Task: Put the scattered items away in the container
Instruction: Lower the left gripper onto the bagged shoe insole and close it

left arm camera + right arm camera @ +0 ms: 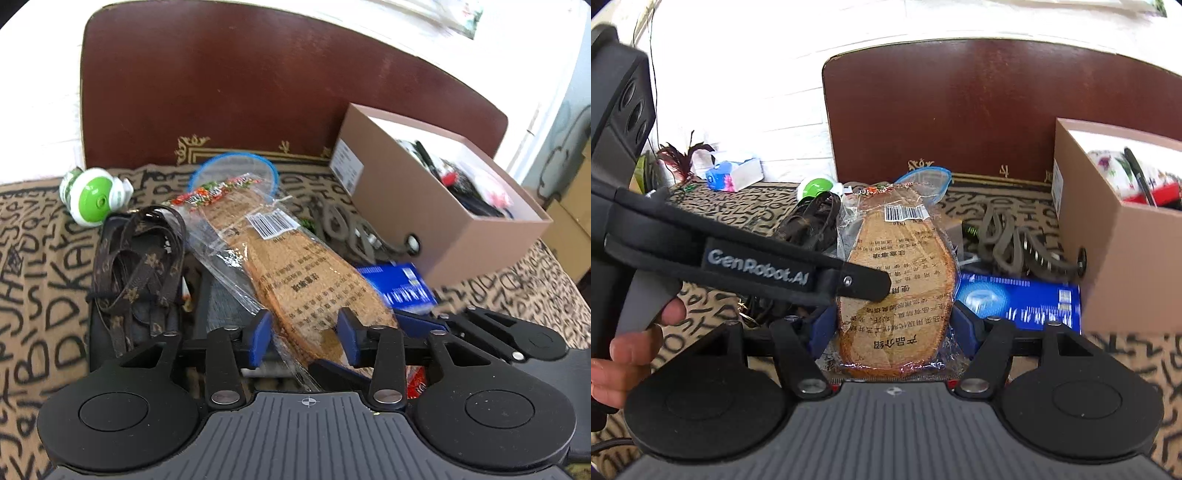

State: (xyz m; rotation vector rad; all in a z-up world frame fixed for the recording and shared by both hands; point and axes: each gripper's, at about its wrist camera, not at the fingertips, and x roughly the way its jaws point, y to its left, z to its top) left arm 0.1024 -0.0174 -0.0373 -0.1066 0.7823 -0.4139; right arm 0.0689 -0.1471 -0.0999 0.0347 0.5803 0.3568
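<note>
Bagged cork insoles (295, 266), long axis running from heel, pinched between both the left gripper (306, 334) and right gripper (892, 328), away to barcoded toe, cardboard box (443, 206) ahead-right.

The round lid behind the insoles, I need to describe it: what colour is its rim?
Blue rim, clearest in the left wrist view.

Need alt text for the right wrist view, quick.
A clear-wrapped pack of tan cork insoles sits between the right tool's blue pads. A blue flat box lies right of it, before an open brown cardboard box.
</note>
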